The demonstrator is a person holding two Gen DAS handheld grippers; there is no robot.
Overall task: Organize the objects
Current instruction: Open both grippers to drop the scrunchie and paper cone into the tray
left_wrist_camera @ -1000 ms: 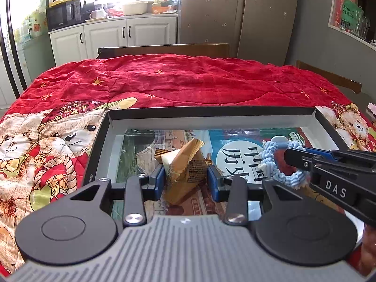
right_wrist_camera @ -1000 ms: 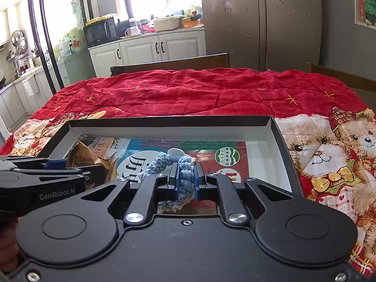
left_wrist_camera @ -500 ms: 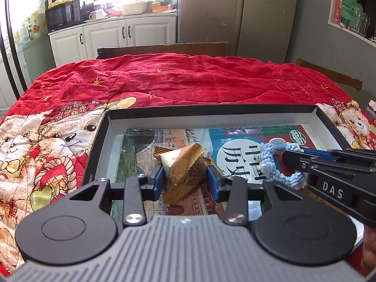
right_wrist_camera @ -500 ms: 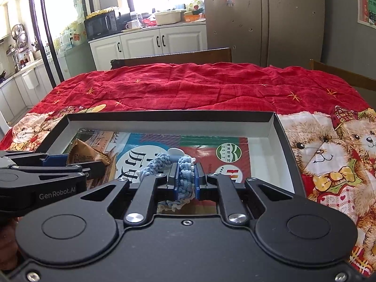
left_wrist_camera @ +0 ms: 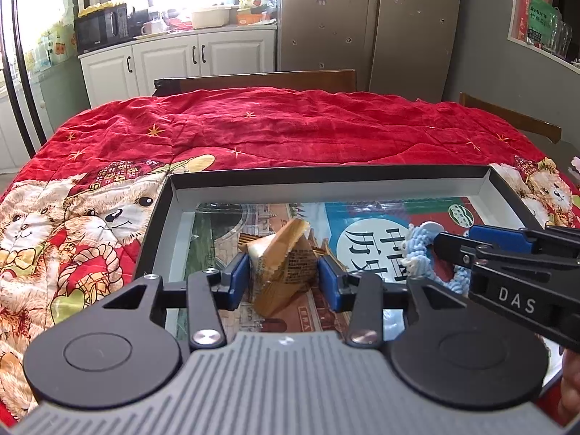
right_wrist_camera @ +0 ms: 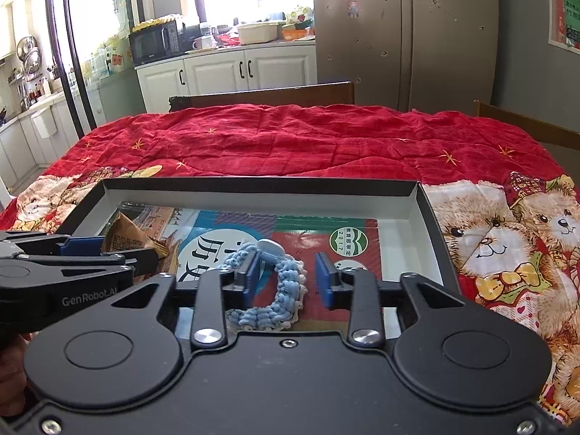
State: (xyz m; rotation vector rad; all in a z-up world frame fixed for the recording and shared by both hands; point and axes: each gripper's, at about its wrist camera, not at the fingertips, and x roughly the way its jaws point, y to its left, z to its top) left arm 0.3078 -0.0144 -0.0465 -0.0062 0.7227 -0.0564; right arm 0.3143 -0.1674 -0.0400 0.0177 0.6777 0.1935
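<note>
the left wrist view shows the left hand-held gripper [left_wrist_camera: 282, 278] opening, its blue pads parting around a crinkled tan foil snack packet [left_wrist_camera: 286, 261] lying in the shallow black-rimmed cardboard tray [left_wrist_camera: 326, 177]. only the right wrist view shows the right hand-held gripper [right_wrist_camera: 288, 277] opening, freeing a knotted light-blue rope ring [right_wrist_camera: 279, 290] lying between its pads on the tray's glossy printed liner, left pad touching, right pad clear.

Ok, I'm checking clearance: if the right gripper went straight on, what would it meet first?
Probably the blue crocheted loop between the opening jaws of the right gripper, then the box floor.
</note>
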